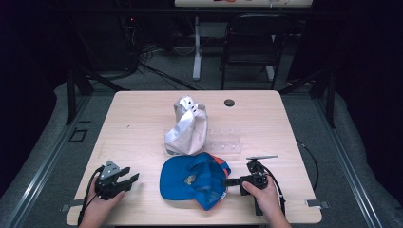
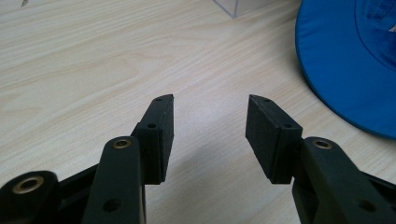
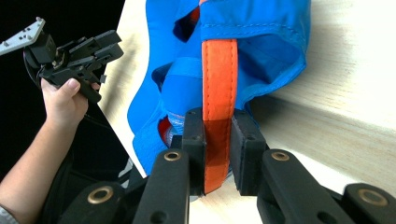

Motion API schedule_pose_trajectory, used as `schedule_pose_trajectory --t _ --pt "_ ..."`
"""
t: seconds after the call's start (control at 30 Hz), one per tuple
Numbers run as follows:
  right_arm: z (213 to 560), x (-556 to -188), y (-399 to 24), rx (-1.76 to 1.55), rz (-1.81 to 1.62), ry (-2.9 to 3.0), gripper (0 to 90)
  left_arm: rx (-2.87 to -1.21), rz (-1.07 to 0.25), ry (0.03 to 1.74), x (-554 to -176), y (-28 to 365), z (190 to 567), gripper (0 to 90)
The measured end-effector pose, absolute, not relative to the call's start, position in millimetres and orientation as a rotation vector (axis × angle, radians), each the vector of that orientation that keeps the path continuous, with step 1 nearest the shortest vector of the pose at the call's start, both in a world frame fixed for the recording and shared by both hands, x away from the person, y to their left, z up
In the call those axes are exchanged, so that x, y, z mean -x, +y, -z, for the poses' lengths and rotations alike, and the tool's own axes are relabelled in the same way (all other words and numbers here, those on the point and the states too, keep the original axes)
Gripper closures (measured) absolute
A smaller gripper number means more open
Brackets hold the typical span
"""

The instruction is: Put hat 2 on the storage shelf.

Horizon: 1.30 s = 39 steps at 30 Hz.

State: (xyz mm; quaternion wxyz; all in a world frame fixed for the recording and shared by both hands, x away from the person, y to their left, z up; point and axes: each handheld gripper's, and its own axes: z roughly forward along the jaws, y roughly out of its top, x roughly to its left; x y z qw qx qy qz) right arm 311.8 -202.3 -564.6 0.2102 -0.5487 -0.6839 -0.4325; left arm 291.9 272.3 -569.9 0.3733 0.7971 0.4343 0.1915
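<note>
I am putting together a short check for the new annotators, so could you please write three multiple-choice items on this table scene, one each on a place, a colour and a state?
1. Where does the white cap lie relative to the blue cap?
A. Farther from the person
B. Nearer the person
C. Under the blue cap

2. What colour is the strap between the right gripper's jaws?
A. Green
B. Orange
C. White

3. How does the left gripper stand?
A. Shut on the blue cap
B. Shut on the white cap
C. Open, with nothing between its jaws

Answers:
1. A, as the high view shows the white cap beyond the blue one toward the table's far edge.
2. B, as the right gripper view shows an orange strap pinched between the pads.
3. C, as the left gripper view shows bare table between the spread jaws.
</note>
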Motion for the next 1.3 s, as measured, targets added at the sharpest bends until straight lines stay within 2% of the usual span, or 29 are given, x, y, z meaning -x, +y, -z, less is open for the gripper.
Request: schedule_pose_trajectory --t 1.3 --pt "536 -302 -224 1.624 1.248 -1.809 79.0 -2.037 -0.482 1.111 -298 269 570 52.3"
